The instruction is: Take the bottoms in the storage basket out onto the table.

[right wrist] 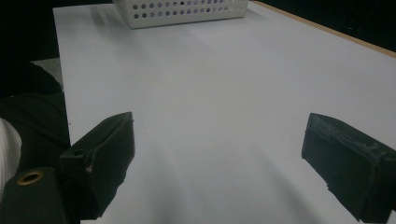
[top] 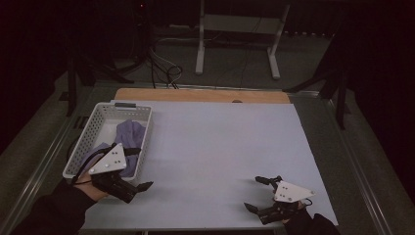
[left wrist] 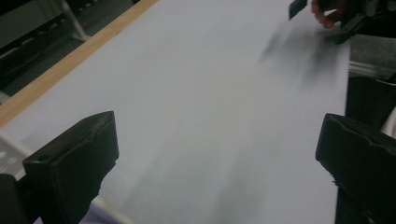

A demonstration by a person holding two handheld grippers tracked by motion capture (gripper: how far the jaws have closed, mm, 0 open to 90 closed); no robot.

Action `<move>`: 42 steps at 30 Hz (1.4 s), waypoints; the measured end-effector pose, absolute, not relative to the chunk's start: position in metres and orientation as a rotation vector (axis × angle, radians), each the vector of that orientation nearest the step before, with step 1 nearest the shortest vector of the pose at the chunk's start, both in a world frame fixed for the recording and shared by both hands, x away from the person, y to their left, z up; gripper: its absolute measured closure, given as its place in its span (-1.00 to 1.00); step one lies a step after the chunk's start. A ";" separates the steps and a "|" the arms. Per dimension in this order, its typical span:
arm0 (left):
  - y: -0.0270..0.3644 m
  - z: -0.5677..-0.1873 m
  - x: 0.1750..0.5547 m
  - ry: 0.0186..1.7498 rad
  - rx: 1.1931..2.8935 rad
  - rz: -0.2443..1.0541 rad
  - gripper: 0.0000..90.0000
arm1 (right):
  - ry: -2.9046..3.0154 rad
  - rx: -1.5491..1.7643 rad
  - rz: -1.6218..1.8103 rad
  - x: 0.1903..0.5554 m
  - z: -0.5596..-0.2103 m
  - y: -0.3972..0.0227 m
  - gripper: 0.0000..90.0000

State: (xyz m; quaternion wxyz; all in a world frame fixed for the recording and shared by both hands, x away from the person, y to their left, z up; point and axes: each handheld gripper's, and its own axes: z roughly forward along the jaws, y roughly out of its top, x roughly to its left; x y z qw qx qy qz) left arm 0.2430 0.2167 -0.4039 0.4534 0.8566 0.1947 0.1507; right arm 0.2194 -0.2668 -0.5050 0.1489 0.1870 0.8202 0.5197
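Cloth (top: 128, 134): purple, bunched inside white basket (top: 142, 141).
Left gripper (top: 134, 169): jaws apart, empty, beside basket.
Right gripper (top: 257, 193): jaws apart, empty, well away.
Risk: a shallow pinch could slip off the fabric.

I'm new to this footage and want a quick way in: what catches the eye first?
A white basket at the table's left edge with purple cloth bundled inside it. The left gripper sits beside the basket's near end, jaws open; the right gripper rests open near the front right of the pale sheet.
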 end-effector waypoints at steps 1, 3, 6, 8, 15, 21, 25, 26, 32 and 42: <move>0.219 -0.404 0.244 0.487 2.114 0.368 -1.00 | 2.357 0.539 1.492 0.219 -0.505 -0.267 -0.79; 0.223 -0.403 0.247 0.503 2.117 0.375 -1.00 | 2.359 0.541 1.495 0.219 -0.505 -0.267 -0.79; 0.231 -0.403 0.252 0.536 2.109 0.380 -1.00 | 2.358 0.538 1.495 0.220 -0.505 -0.267 -0.79; 0.236 -0.403 0.255 0.553 2.106 0.389 -1.00 | 2.359 0.540 1.494 0.220 -0.505 -0.267 -0.79; 0.254 -0.400 0.266 0.621 2.101 0.424 -1.00 | 2.363 0.541 1.496 0.220 -0.506 -0.267 -0.79; 0.270 -0.403 0.278 0.694 2.087 0.444 -1.00 | 2.370 0.547 1.488 0.220 -0.506 -0.266 -0.79; 0.277 -0.406 0.282 0.729 2.090 0.451 -1.00 | 2.373 0.545 1.489 0.220 -0.507 -0.266 -0.79; 0.280 -0.409 0.285 0.748 2.096 0.445 -1.00 | 2.374 0.545 1.489 0.220 -0.507 -0.266 -0.79; 0.290 -0.418 0.295 0.806 2.118 0.441 -1.00 | 2.377 0.545 1.488 0.221 -0.507 -0.266 -0.79; 0.289 -0.437 0.310 0.863 2.182 0.388 -1.00 | 2.383 0.553 1.489 0.221 -0.508 -0.266 -0.79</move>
